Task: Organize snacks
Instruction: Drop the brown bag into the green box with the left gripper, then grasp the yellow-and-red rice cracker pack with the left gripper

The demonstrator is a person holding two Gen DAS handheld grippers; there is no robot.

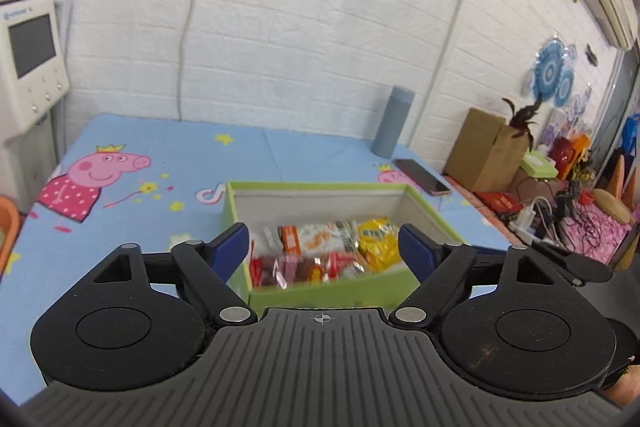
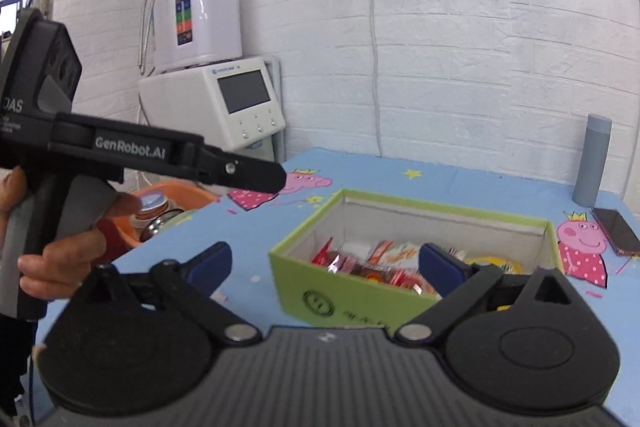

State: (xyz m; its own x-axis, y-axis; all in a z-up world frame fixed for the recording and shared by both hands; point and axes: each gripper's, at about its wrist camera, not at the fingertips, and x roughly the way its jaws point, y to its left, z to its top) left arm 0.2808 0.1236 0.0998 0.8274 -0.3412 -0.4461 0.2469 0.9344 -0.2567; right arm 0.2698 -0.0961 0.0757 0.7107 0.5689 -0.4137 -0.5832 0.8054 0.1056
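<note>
- My left gripper (image 1: pixel 323 242) has its jaws spread wide with nothing between the blue pads (image 1: pixel 231 242); it hangs above the near wall of the green box (image 1: pixel 320 287) and touches nothing.
- My right gripper (image 2: pixel 325 263) is likewise wide open and empty, set over the near left corner of that box.
- In the right wrist view I also see the hand (image 2: pixel 60 259) wrapped around the left tool's handle, off to the left of the desk.
- The green box sits lidless on the desk (image 1: pixel 160 147), on its blue cartoon-pig cover, toward the near edge.
- The snacks (image 1: pixel 320 251) all lie inside the box: a yellow packet (image 1: pixel 378 241) at the right, a white-and-orange packet (image 1: pixel 320 237) beside it, and red wrappers (image 1: pixel 288 267) along the near wall.
- A grey-blue bottle (image 1: pixel 393 121) stands upright by the far right corner of the desk.
- A phone (image 1: pixel 421 176) lies flat just in front of the bottle, at the right edge.
</note>
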